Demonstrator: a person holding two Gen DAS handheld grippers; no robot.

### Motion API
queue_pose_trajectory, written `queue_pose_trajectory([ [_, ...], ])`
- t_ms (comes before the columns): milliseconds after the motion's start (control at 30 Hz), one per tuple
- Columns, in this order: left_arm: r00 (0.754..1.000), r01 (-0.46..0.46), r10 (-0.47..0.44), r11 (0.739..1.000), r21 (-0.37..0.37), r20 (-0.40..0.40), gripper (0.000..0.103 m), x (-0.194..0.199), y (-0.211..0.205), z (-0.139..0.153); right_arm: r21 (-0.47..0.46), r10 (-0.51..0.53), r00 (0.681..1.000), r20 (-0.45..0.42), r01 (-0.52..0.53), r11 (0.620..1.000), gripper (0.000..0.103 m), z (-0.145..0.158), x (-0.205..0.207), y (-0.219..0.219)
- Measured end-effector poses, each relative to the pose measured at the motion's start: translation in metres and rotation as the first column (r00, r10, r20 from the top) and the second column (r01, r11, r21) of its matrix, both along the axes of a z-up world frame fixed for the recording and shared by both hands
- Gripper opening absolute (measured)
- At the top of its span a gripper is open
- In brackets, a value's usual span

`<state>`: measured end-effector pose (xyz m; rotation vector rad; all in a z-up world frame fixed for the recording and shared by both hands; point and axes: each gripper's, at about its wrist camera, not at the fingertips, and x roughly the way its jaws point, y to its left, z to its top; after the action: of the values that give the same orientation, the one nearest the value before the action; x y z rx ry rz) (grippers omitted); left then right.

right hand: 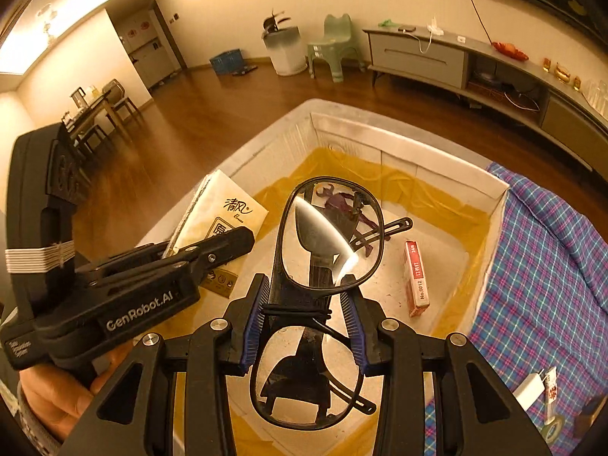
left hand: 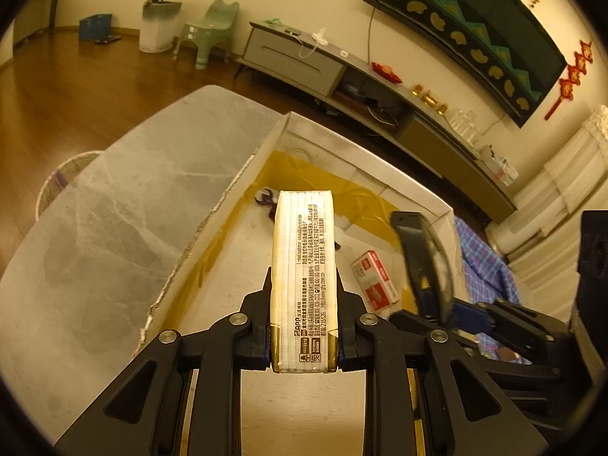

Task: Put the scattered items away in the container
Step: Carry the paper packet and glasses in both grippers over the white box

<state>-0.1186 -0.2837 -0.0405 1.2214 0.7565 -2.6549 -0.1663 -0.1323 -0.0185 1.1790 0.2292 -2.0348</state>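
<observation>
Both hands were at the drop-off step, each carrying one item over the open white box (right hand: 497,190) that serves as the container. The left gripper (left hand: 304,304) was clamped narrowly on a tissue pack (left hand: 304,266), which stood on edge between its pads and stuck out ahead of the fingers over the box floor. The right gripper (right hand: 306,306) held a pair of black-framed glasses (right hand: 326,243) at the bridge, jaws set at a middling width, one lens ahead of the fingertips and the other back between the arms. Below and ahead of the right gripper, already in the box, lay a red staple box (right hand: 417,277) to its right, a purple toy figure (right hand: 342,205) straight ahead seen through the lens, and a black handled object I could not identify. As I judge it, the next move calls for lowering each item close to the floor and opening the jaws over bare space, not onto the staples (the glasses would want the gentler release). The tissue pack's face carried the characters 清风 and small script beneath, its side an "APP" mark and a web address too fine to read surely; the staple box showed "No.0012", and the left tool's body read "GenRobot.AI".
</observation>
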Motion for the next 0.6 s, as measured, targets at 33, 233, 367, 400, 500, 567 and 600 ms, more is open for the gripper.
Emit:
queue_pose_trajectory([
  [33, 1.0, 0.002, -0.002, 1.0, -0.008, 0.004, 0.024, 0.0, 0.0, 0.0, 0.01, 0.0, 1.0, 0.002, 0.0, 1.0, 0.04, -0.003, 0.001, -0.002],
  [233, 1.0, 0.016, -0.016, 0.999, -0.052, 0.013, 0.024, 0.003, 0.0, 0.007, 0.068, 0.002, 1.0, 0.022, -0.004, 0.998, 0.04, -0.014, -0.004, -0.014],
  [367, 0.999, 0.023, -0.02, 0.994, -0.104, 0.029, 0.024, -0.001, 0.0, 0.011, 0.091, -0.006, 0.999, 0.047, 0.002, 0.996, 0.04, -0.02, -0.01, -0.021],
  [400, 0.999, 0.026, -0.021, 0.992, -0.126, 0.039, 0.024, -0.003, 0.0, 0.011, 0.095, -0.007, 0.998, 0.055, 0.002, 0.996, 0.04, -0.022, -0.012, -0.022],
  [500, 0.997, 0.041, -0.032, 0.989, -0.141, 0.071, 0.024, -0.008, 0.0, 0.01, 0.112, -0.014, 0.996, 0.084, 0.005, 0.994, 0.04, -0.028, -0.017, -0.028],
  [567, 0.995, 0.047, -0.035, 0.99, -0.133, 0.088, 0.024, -0.012, -0.001, 0.007, 0.128, -0.018, 0.995, 0.097, 0.005, 0.992, 0.04, -0.033, -0.02, -0.032],
  [600, 0.994, 0.05, -0.037, 0.991, -0.124, 0.104, 0.024, -0.014, -0.002, 0.004, 0.139, -0.021, 0.995, 0.103, 0.006, 0.99, 0.04, -0.035, -0.022, -0.034],
])
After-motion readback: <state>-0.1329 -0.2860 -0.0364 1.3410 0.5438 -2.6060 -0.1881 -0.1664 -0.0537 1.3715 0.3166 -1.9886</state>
